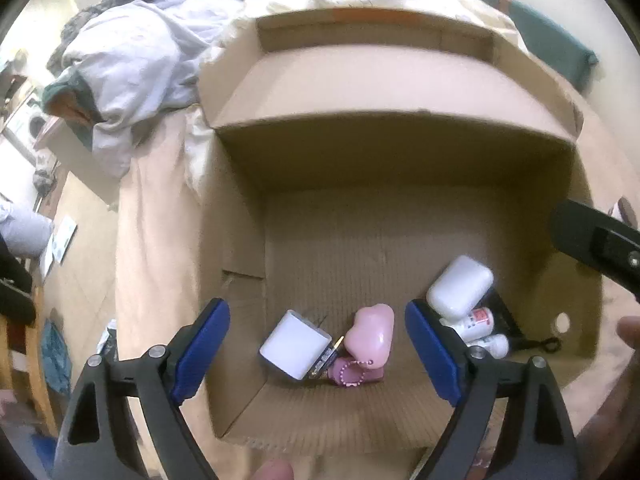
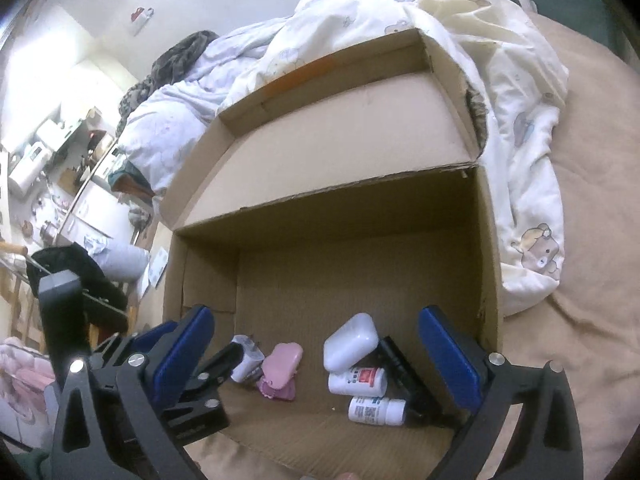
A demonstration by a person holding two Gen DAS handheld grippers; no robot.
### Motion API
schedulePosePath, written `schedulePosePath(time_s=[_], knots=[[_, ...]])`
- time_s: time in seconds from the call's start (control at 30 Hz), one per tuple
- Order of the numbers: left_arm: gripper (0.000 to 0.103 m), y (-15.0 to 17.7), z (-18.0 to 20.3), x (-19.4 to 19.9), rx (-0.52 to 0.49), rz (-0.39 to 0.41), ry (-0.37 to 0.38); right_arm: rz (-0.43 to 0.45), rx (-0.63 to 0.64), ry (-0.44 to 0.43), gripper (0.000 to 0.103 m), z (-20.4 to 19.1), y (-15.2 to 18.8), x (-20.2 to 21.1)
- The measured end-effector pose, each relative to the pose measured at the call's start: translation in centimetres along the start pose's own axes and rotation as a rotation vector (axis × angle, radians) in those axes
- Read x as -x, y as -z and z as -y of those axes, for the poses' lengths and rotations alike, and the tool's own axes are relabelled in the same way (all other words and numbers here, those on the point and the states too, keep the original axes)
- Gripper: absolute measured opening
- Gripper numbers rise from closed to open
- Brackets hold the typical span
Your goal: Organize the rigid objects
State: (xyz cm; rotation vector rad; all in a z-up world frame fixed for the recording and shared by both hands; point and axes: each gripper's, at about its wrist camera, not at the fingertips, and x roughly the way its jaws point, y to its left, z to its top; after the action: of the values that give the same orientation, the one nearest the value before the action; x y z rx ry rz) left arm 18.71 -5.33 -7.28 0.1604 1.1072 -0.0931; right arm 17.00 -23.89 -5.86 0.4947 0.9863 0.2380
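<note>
An open cardboard box [image 1: 400,156] [image 2: 320,220] sits on a bed. Inside near the front lie a white charger block [image 1: 294,345] [image 2: 248,358], a pink heart-shaped case [image 1: 370,334] [image 2: 282,362], a white earbud case [image 1: 460,286] [image 2: 350,346], two white pill bottles [image 1: 478,320] [image 2: 358,382] and a black object [image 2: 404,372]. My left gripper [image 1: 318,350] is open and empty above the charger and pink case. My right gripper [image 2: 316,360] is open and empty above the earbud case and bottles.
Rumpled white and cream bedding [image 1: 152,52] [image 2: 512,100] lies behind and to the right of the box. A tan sheet [image 2: 592,240] covers the bed. The box's back flap [image 2: 340,132] stands open. Cluttered shelves and floor [image 2: 48,168] are at left.
</note>
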Motion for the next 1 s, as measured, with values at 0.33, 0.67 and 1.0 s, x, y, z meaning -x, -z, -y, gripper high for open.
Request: schedulePosePath(time_s=[0.33,0.67,1.0], knots=[[0.09,0.7,-2.0,3.8,0.055,0.004,0.029,0.04,-0.004,0.003,0.103,-0.6,0.9,1.8],[0.09,4.3,-3.5,7.9,0.064,-0.003,0.055,0.047,-0.029,-0.039,0.103,-0.8,3.4,5.8],[0.091,7.4,-5.3,8.7,0.088,0.052,0.043,-0.006,-0.089,-0.021,0.103,1.5,7.0,7.6]])
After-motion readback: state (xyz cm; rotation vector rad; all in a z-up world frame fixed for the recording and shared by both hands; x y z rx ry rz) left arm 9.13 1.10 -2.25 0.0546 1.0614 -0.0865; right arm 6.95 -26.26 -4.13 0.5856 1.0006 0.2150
